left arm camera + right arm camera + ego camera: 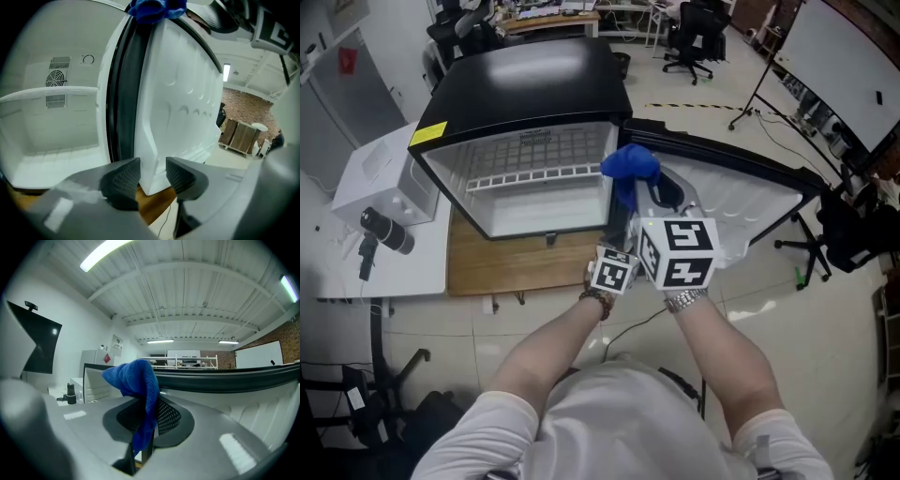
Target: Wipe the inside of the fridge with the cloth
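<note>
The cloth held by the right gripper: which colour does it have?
Blue. The cloth shows best in the right gripper view.

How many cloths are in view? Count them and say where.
1: the cloth hangs pinched in the right gripper, by the open fridge. Others could be hidden inside.

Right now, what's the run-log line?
right gripper: shut on blue woven cloth | left gripper: open, facing white plastic fridge door

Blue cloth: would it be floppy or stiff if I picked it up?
Probably floppy: the blue cloth droops over and hangs limp below where the right gripper pinches it. Likely light too, since one small pinch holds it all up. Its knitted-looking surface probably isn't slippery.
</note>
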`<state>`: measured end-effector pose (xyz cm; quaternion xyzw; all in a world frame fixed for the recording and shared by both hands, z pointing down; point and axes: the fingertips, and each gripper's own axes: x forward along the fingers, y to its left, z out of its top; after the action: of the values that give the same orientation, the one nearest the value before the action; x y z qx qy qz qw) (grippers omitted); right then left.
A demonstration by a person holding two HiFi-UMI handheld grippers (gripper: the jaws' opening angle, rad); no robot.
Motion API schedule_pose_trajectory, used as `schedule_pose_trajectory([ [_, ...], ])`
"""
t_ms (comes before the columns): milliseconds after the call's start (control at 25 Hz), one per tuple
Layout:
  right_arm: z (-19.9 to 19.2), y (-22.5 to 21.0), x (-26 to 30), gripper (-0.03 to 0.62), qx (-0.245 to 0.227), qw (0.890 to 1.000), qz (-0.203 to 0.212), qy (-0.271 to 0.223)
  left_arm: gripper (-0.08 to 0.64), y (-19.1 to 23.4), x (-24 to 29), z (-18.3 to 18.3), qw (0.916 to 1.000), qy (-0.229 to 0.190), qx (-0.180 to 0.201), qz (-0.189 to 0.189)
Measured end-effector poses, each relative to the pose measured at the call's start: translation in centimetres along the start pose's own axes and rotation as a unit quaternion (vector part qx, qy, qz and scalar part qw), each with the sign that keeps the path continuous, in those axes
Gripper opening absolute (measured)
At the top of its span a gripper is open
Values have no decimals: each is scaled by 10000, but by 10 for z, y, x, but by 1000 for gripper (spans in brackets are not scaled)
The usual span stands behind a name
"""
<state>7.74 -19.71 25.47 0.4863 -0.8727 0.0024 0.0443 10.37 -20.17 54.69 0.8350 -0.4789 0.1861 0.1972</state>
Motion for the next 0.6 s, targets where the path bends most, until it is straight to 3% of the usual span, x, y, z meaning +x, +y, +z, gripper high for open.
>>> schedule_pose_trajectory([
  [240, 6, -1, -2, 44, -152, 9998, -89, -84, 117, 8, 5, 0, 9999, -26, -20, 135],
  [600, 6, -14, -7, 43, -186, 9996, -203, -96, 126, 7, 4, -1, 10000, -45, -10, 77],
])
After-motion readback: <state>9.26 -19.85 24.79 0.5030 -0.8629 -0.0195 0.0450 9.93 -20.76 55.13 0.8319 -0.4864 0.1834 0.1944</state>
